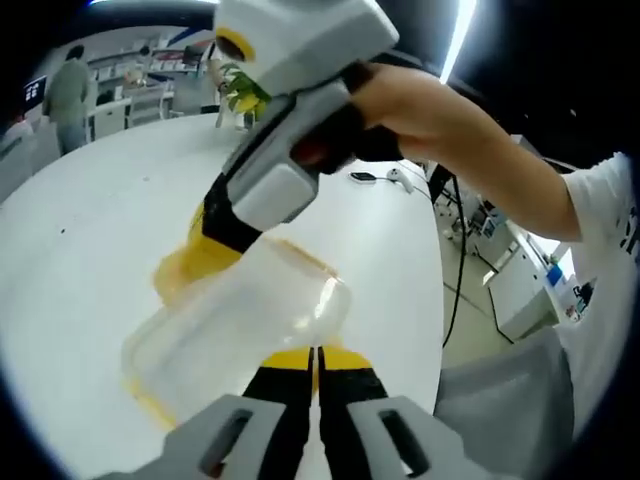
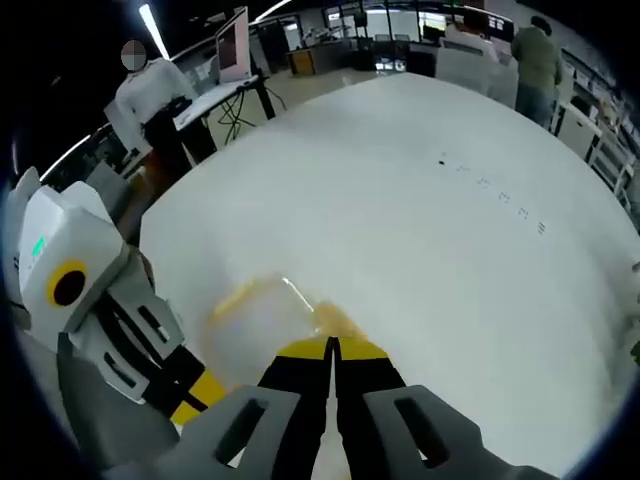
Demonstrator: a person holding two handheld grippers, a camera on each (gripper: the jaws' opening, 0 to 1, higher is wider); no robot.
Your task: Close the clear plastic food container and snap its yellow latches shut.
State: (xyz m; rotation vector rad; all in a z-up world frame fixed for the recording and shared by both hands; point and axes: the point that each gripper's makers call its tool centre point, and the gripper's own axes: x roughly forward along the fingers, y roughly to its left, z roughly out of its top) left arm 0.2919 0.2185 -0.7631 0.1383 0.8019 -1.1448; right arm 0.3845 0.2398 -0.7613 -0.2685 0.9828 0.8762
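Clear plastic food container [image 1: 235,335]: on the white table [image 1: 90,250], directly ahead of both grippers' tips. Left gripper [image 1: 317,365]: jaws pressed together, tips at the container's near edge. Right gripper [image 2: 331,350]: jaws together, tips against the container's blurred far side, seemingly on a yellow latch [image 2: 335,322]. A hand [image 1: 400,105] holds the right gripper angled down. Contents: cannot tell

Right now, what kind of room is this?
Probably a big lab or workshop, not a kitchen. A long white table holds the clear plastic food container, a computer monitor stands on a desk behind, and shelves line the far wall.
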